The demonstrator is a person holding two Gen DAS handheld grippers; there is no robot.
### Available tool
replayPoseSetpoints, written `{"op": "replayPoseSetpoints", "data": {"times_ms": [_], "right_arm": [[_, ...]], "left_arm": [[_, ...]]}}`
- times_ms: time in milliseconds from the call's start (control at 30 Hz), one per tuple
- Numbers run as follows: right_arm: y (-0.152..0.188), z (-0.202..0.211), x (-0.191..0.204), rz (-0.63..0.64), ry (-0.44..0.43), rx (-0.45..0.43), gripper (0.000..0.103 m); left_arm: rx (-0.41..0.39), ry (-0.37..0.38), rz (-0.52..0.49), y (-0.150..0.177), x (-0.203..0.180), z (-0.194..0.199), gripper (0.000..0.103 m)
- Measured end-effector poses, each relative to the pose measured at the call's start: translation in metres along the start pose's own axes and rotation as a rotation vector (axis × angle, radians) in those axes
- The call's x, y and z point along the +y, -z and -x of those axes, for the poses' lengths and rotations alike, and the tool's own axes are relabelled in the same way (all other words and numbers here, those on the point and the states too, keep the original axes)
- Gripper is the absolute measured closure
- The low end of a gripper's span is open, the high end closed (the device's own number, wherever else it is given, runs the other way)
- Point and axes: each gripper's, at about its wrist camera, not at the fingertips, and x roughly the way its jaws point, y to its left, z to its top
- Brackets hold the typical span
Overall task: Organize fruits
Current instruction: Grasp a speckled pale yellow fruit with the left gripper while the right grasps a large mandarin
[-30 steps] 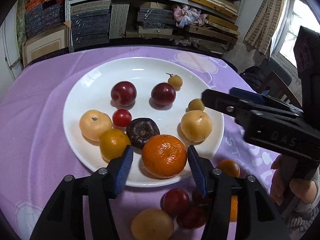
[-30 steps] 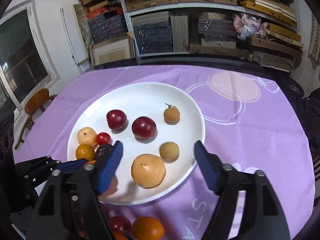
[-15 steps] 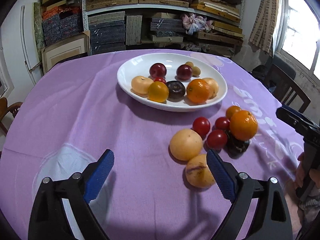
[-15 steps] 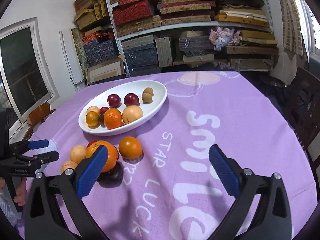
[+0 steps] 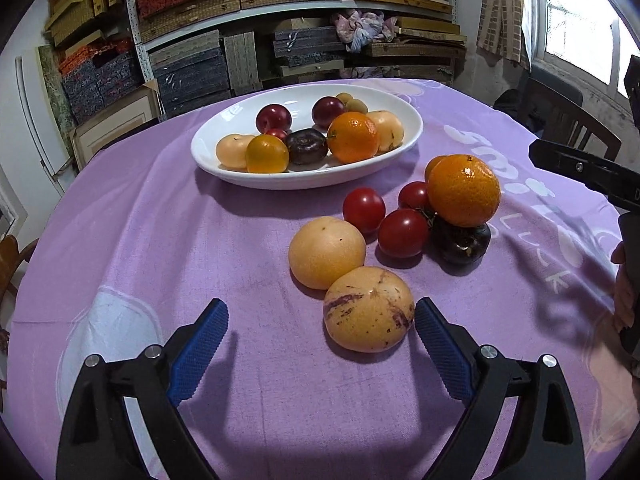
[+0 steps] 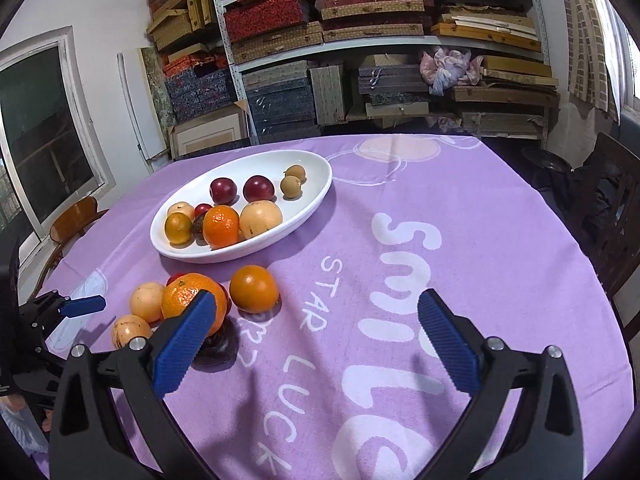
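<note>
- Your plate [image 5: 208,160] already carries part of the load: two plums, a big orange [image 5: 353,137], a dark fruit, several yellow ones and two small brown ones at the far edge.
- A loose pile is left on the cloth [image 5: 160,240] just in front of the plate: a large orange [image 5: 464,190] perched on a dark fruit [image 5: 460,242], three tomatoes [image 5: 364,210], a pale round fruit [image 5: 327,252], a speckled fruit [image 5: 368,308], and a smaller orange [image 6: 254,289] on the far side.
- Your left gripper [image 5: 320,344] has its jaws wide apart and empty, with the speckled fruit just ahead, nearer its right finger.
- Your right gripper [image 6: 312,332] is spread wide too, holding nothing, over bare cloth beside the pile.
- By my count you are roughly halfway; about eight fruits remain off the plate.
</note>
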Motion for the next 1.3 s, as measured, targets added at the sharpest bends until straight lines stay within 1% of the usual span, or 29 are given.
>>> {"op": "replayPoseSetpoints", "data": {"times_ms": [67, 133, 300, 367, 433, 600, 733, 867, 900, 933, 967, 1033, 1067, 1133, 1200, 1233, 1300], "right_arm": [[0.000, -0.001, 0.000, -0.005, -0.002, 0.005, 0.004], [-0.001, -0.001, -0.001, -0.011, -0.003, 0.007, 0.004], [-0.002, 0.001, -0.003, -0.024, -0.007, 0.003, 0.004], [-0.002, 0.001, -0.003, -0.025, -0.008, 0.001, 0.004], [-0.003, 0.002, -0.004, -0.025, -0.009, -0.002, 0.004], [-0.003, 0.003, -0.004, -0.022, -0.008, -0.005, 0.004], [-0.003, 0.003, -0.002, -0.017, -0.010, -0.003, 0.004], [-0.002, 0.004, -0.002, -0.012, -0.005, -0.004, 0.004], [-0.002, 0.004, -0.002, -0.013, -0.004, -0.005, 0.004], [-0.002, 0.004, -0.002, -0.014, -0.004, -0.004, 0.004], [-0.002, 0.004, -0.003, -0.015, -0.006, -0.004, 0.004], [-0.002, 0.004, -0.002, -0.012, -0.005, -0.004, 0.004], [-0.002, 0.004, -0.002, -0.011, -0.006, -0.005, 0.004], [-0.002, 0.004, -0.001, -0.007, -0.010, -0.009, 0.004], [-0.002, 0.004, 0.001, 0.001, -0.016, -0.012, 0.004], [-0.002, 0.005, 0.002, 0.007, -0.021, -0.014, 0.004], [-0.001, 0.006, 0.006, 0.025, -0.045, -0.022, 0.004]], "left_arm": [[0.003, -0.014, 0.000, 0.000, 0.002, -0.001, 0.008], [0.004, -0.038, 0.022, 0.001, 0.009, -0.002, 0.008], [0.026, -0.080, 0.148, 0.006, 0.049, -0.003, 0.008], [0.034, -0.086, 0.178, 0.010, 0.061, -0.002, 0.008], [0.033, -0.086, 0.183, 0.015, 0.069, 0.001, 0.008], [0.011, -0.065, 0.187, 0.018, 0.076, 0.008, 0.009], [-0.021, -0.014, 0.184, 0.015, 0.074, 0.010, 0.009], [-0.002, 0.016, 0.169, 0.011, 0.066, 0.006, 0.010], [-0.005, 0.024, 0.167, 0.011, 0.065, 0.006, 0.014], [-0.006, 0.031, 0.166, 0.011, 0.064, 0.006, 0.021], [-0.001, 0.037, 0.165, 0.010, 0.064, 0.005, 0.024], [0.023, 0.044, 0.164, 0.009, 0.062, 0.000, 0.039], [0.033, 0.045, 0.167, 0.009, 0.063, -0.002, 0.041], [0.038, 0.044, 0.179, 0.010, 0.064, -0.003, 0.051], [0.034, 0.050, 0.189, 0.010, 0.066, -0.003, 0.052], [0.032, 0.049, 0.188, 0.010, 0.065, -0.003, 0.057], [0.030, 0.047, 0.187, 0.011, 0.065, -0.002, 0.057]]}}
